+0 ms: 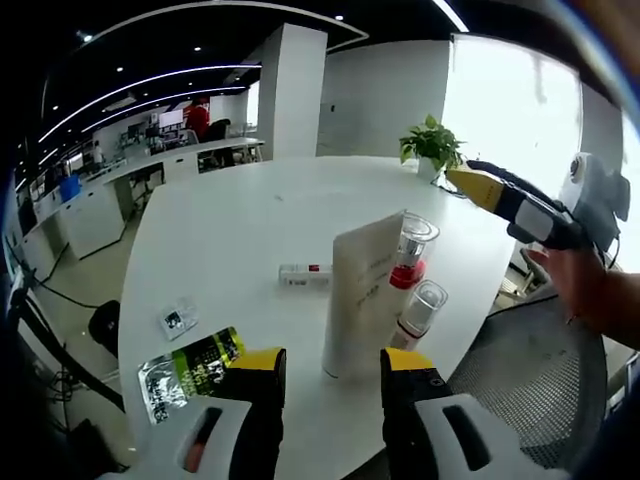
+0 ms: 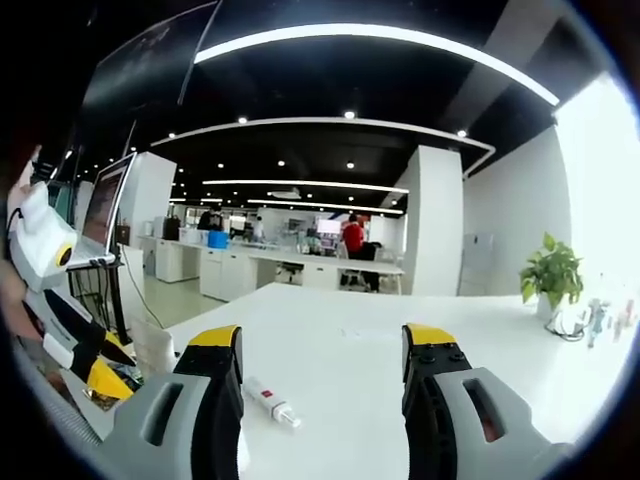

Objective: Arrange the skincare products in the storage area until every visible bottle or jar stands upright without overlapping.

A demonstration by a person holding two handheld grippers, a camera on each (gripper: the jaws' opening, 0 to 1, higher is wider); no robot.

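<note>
The tall white squeeze tube point(image 1: 362, 295) stands cap-down near the edge of the round white table point(image 1: 230, 230), and serves as the landmark. Just beside it on its right stand 2 clear-capped bottles with red and white bodies point(image 1: 410, 262), upright and crowding it. Beyond its left side a small white stick with a red band point(image 1: 305, 273) lies flat; nearer, to its left, lies a green and black foil sachet point(image 1: 190, 368).

Risk, as I judge it: the tube looks top-heavy, so a nudge could topple it into the 2 bottles.

The left gripper point(image 1: 333, 375) hangs low before the tube, jaws wide apart, holding nothing. The right gripper point(image 2: 322, 355) hovers level over the table, also wide open and empty, with the stick ahead of it.
</note>
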